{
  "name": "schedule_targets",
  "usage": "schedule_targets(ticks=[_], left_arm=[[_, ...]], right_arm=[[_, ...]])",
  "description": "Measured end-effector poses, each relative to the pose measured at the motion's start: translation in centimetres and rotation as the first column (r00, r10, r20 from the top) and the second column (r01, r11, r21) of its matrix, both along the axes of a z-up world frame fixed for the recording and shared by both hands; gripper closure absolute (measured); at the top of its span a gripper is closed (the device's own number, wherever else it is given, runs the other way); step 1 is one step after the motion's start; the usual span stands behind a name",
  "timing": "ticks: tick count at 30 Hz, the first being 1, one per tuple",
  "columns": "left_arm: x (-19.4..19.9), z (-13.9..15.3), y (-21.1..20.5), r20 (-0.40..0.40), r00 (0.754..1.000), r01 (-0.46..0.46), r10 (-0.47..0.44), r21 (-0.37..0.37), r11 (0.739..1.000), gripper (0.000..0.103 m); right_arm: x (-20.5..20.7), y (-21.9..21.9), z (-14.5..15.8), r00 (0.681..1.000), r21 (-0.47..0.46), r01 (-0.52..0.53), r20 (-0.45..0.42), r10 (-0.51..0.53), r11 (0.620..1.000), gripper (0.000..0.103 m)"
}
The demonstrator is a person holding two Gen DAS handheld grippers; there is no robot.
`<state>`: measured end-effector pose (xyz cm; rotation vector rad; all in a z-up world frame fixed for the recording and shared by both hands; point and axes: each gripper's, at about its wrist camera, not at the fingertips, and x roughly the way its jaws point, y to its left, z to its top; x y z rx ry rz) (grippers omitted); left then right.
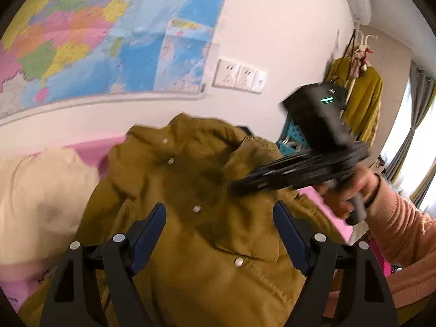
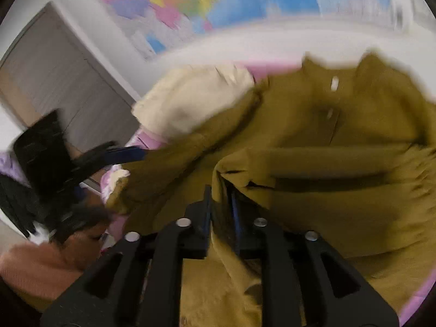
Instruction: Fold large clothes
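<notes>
Bright daylight from window [image 1: 419, 147]; motion blur; fisheye-warped edges.

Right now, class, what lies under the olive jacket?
A pink bedsheet shows beyond the olive jacket, beside a cream garment. Whatever lies directly beneath the jacket is covered.

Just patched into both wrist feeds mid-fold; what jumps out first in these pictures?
The olive-brown jacket with pale snap buttons fills the middle, spread on pink bedding beside a cream garment. The right gripper is clamped on a fold of the jacket's fabric, while the left gripper hangs open above it, holding nothing. Behind, a large colourful wall map covers the wall.
</notes>
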<state>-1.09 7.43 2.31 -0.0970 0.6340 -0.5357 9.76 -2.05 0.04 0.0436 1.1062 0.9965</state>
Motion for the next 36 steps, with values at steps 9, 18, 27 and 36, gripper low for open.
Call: schedule_targets(ticks=[9, 18, 27, 36], left_arm=[[1.1, -3.9, -4.8, -0.129, 0.988, 0.092, -0.083, 0.07, 0.993, 0.024], [7.1, -7.5, -8.2, -0.256, 0.966, 0.071, -0.045, 0.094, 0.993, 0.079], [9.8, -5.3, 3.4, -0.341, 0.927, -0.169, 0.158, -0.004, 0.986, 0.1], [7.0, -3.2, 2.0, -0.25, 0.966, -0.067, 0.067, 0.012, 0.998, 0.039]], right_arm=[[0.4, -6.0, 2.4, 0.989, 0.038, 0.083, 0.12, -0.087, 0.996, 0.051], [6.1, -19.4, -0.4, 0.865, -0.043, 0.49, 0.143, -0.48, 0.87, 0.042], [9.4, -21.7, -6.2, 0.825, 0.011, 0.566, -0.003, -0.566, 0.825, 0.024], [10.1, -21.5, -5.5, 0.85, 0.063, 0.526, 0.01, -0.527, 0.848, 0.091]])
